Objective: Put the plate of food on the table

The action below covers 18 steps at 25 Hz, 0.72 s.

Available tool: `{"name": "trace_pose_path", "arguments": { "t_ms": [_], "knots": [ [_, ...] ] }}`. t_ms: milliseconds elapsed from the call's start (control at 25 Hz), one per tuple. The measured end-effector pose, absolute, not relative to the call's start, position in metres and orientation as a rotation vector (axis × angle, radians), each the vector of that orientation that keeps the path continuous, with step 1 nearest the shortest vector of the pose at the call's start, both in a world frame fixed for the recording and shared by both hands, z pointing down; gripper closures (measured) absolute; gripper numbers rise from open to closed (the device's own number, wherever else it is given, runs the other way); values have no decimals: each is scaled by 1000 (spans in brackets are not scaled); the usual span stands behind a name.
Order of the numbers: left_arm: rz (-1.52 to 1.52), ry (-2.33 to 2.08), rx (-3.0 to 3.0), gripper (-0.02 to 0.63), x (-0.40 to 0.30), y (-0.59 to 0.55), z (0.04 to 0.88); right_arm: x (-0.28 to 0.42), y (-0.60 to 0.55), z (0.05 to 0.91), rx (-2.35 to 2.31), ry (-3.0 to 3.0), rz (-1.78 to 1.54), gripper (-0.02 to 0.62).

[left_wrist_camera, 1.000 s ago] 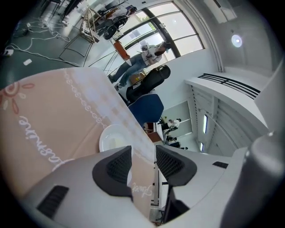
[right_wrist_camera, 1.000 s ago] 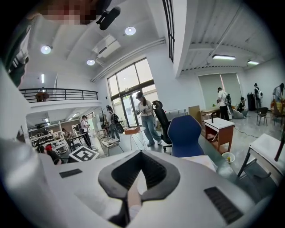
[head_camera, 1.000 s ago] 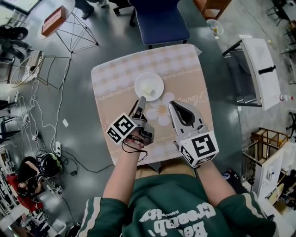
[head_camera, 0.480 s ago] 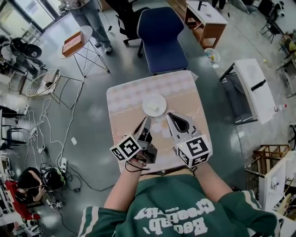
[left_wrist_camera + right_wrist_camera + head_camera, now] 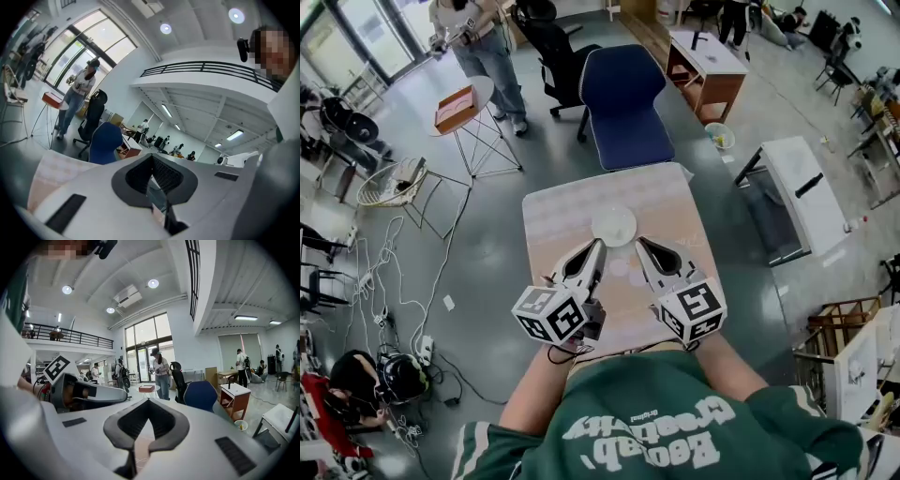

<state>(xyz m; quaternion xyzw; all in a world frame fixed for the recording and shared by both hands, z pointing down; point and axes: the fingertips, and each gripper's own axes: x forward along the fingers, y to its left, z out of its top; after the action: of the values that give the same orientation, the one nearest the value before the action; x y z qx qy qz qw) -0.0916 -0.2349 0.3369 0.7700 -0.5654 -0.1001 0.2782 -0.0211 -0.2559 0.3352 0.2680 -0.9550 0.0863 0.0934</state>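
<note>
A white plate [image 5: 613, 225] with a pale piece of food on it rests on the checked pink cloth of the square table [image 5: 553, 211], toward the middle. My left gripper [image 5: 598, 246] [image 5: 151, 158] hovers just short of the plate on its near left, jaws shut with nothing between them. To the plate's near right, my right gripper [image 5: 641, 244] [image 5: 147, 403] is also shut and empty. Neither gripper touches the plate. Both gripper views point out across the room, and the plate is hidden in them.
A blue chair [image 5: 623, 89] stands at the table's far side. A white side table [image 5: 802, 192] is to the right, a wooden desk [image 5: 708, 70] beyond it. A small round table with an orange box [image 5: 459, 108] and a standing person [image 5: 478, 37] are at far left. Cables [image 5: 384, 281] lie on the floor.
Both grippers have drawn back from the plate toward the person and risen. The left jaws, open beside the plate before, have shut. The plate stays on the table.
</note>
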Motion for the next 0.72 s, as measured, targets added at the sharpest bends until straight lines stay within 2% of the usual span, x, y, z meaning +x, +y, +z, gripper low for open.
{"name": "trace_pose_path", "arguments": {
  "t_ms": [400,720],
  "knots": [
    [244,-1872,2407,597,-95,-209,287,-36,-215,303,634,-2927,212,581],
    [269,-1907,2470,597,-97,-203,282,-52,-202,300,587,-2954,153,581]
  ]
}}
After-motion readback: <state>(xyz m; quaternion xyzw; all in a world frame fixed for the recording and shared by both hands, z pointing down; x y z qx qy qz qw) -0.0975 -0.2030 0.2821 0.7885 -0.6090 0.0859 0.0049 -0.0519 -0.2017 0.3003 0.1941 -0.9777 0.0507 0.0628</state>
